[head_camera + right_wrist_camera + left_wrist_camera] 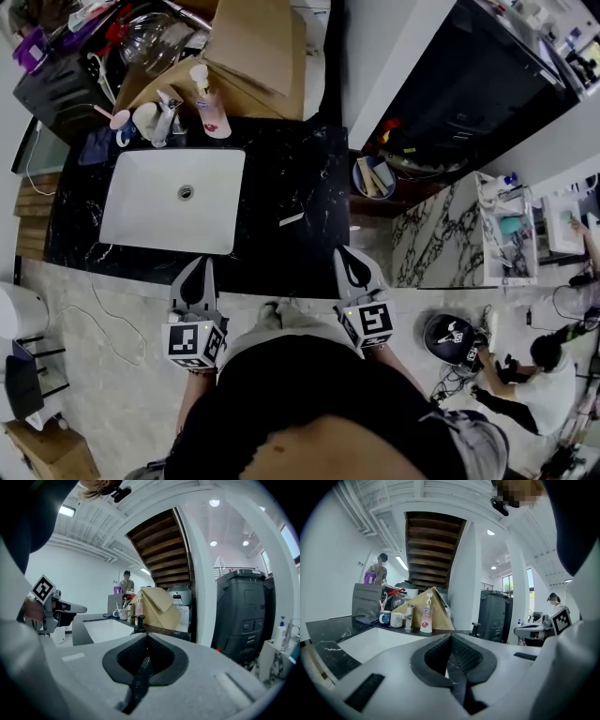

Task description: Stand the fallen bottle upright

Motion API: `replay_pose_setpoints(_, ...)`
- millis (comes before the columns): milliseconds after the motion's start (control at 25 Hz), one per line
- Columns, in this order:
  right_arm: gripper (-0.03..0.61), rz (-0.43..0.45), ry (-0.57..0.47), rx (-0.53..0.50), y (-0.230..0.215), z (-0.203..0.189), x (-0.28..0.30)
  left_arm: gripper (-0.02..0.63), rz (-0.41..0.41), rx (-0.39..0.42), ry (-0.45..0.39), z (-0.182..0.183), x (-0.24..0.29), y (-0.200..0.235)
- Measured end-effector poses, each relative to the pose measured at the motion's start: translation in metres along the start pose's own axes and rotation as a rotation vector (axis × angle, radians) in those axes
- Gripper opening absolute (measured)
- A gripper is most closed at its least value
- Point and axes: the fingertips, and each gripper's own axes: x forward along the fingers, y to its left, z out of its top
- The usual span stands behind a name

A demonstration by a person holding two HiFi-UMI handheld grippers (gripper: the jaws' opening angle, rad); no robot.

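Note:
A small dark bottle (pixel 138 621) shows on the black marble counter (pixel 300 169), right of the sink; from this low angle it looks upright. In the head view that spot holds only a thin pale sliver (pixel 292 218), and how it stands I cannot tell. At the back a white pump bottle (pixel 204 98) (pixel 426 616) stands upright beside the faucet. Both grippers hover at the counter's near edge, well short of either bottle. My left gripper (pixel 199 262) (pixel 451 637) is shut and empty. My right gripper (pixel 350 253) (pixel 146 637) is shut too, with nothing between its pads.
A white sink (pixel 141 225) fills the counter's left half, with a faucet (pixel 167 117) and cups (pixel 124 124) behind it. Cardboard boxes (pixel 253 47) lean at the back. A tall dark bin (pixel 241 611) stands to the right. A person (pixel 544 375) crouches on the floor at right.

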Motion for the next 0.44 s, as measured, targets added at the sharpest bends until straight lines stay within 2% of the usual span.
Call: replay_pose_setpoints(440, 0.005, 0.019, 0.015, 0.001, -0.0014, -0.0039, 0.0035, 0.005, 0.016, -0.003, 0.011, -0.0040, -0.0006, 0.0017)
